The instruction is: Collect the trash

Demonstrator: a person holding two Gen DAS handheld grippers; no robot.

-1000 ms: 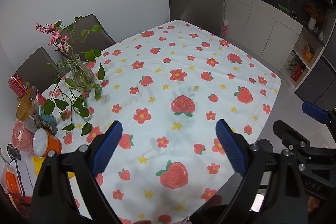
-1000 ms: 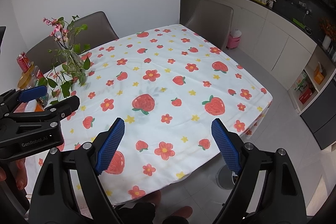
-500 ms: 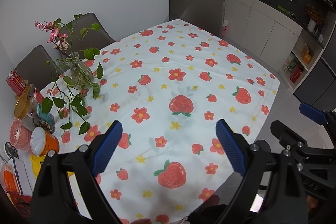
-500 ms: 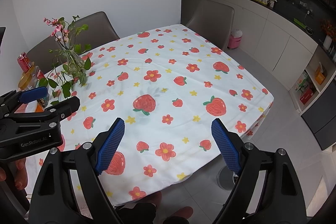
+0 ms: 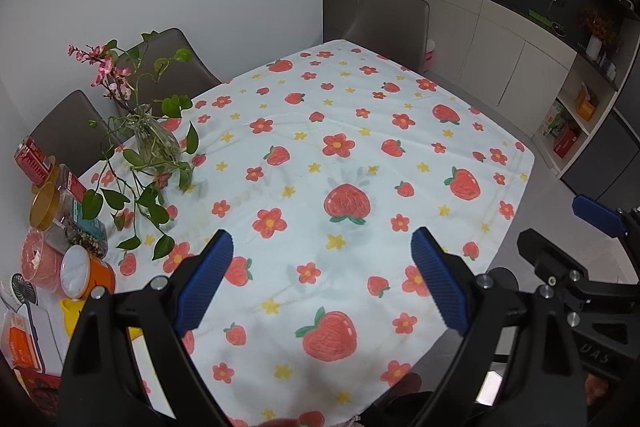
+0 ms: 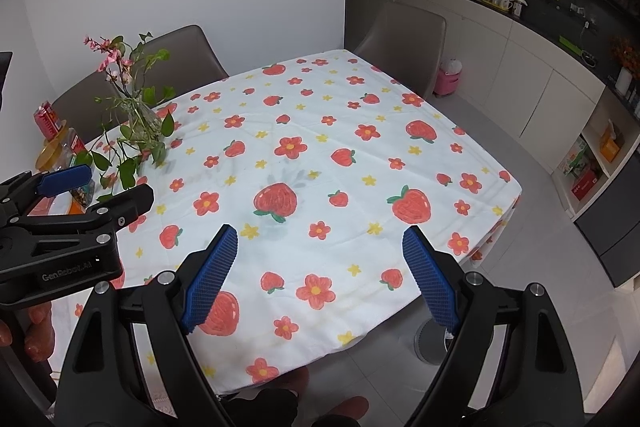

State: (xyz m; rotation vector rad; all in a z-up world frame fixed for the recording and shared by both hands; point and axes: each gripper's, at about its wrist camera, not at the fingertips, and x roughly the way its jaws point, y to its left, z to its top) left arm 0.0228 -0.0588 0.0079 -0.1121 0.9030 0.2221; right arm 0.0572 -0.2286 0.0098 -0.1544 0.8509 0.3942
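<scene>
Above tablecloth (image 5: 360, 155), two empty grippers (image 5: 322, 283) (image 6: 320, 277)

I see the desk (image 5: 360, 155) covered by a white cloth printed with strawberries and red flowers. On its far left stands a glass vase (image 5: 154, 143) of leafy stems and pink blossoms. Crowded along the left edge are a red can (image 5: 34, 161), lidded jars (image 5: 76, 215), an orange tub (image 5: 88, 277) and a small white fan (image 5: 22, 291).
</scene>
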